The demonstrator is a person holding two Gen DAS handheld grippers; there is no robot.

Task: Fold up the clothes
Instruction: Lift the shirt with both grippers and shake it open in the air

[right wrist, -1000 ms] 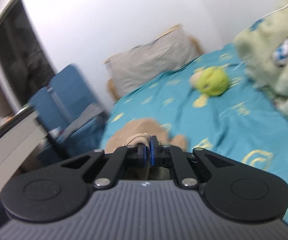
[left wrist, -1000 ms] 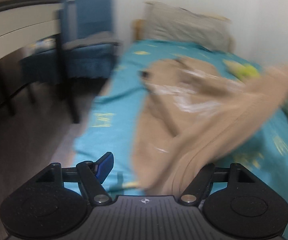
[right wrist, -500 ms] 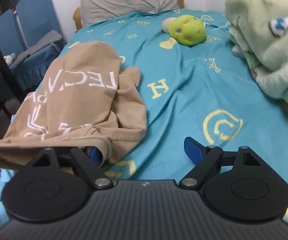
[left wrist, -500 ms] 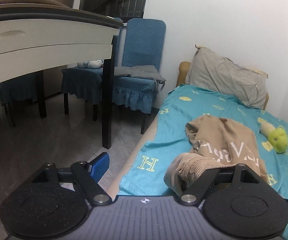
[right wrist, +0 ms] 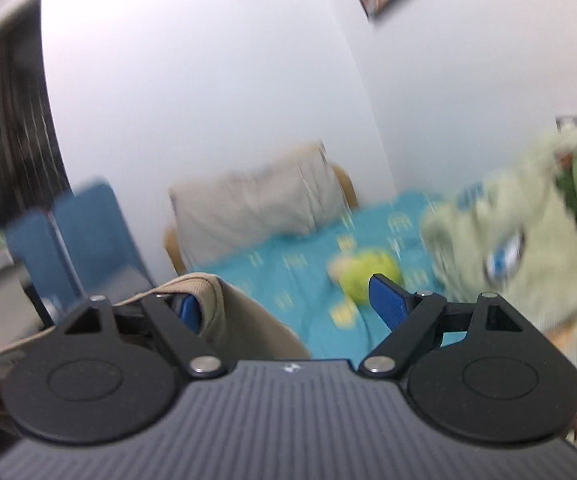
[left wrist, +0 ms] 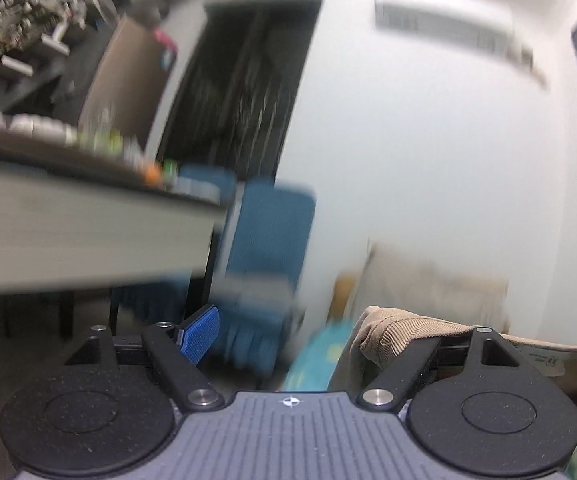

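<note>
A teal bed (right wrist: 372, 240) fills the right wrist view, a pillow (right wrist: 256, 196) at its head. The tan garment (right wrist: 244, 320) hangs lifted above it, ribbed hem draped over one finger of each gripper. Both the left gripper (left wrist: 304, 332) and right gripper (right wrist: 284, 304) stand spread wide, hooking rather than pinching. Keeping the two hooks level and well apart should hold the hem taut so it cannot slide off.

Soft, even indoor light, no hard shadows or glare. Both fisheye views are heavily motion-blurred: the bed (right wrist: 320, 280) and table (left wrist: 88, 232) smear, edges bow, while each tool's near body stays sharp.
</note>
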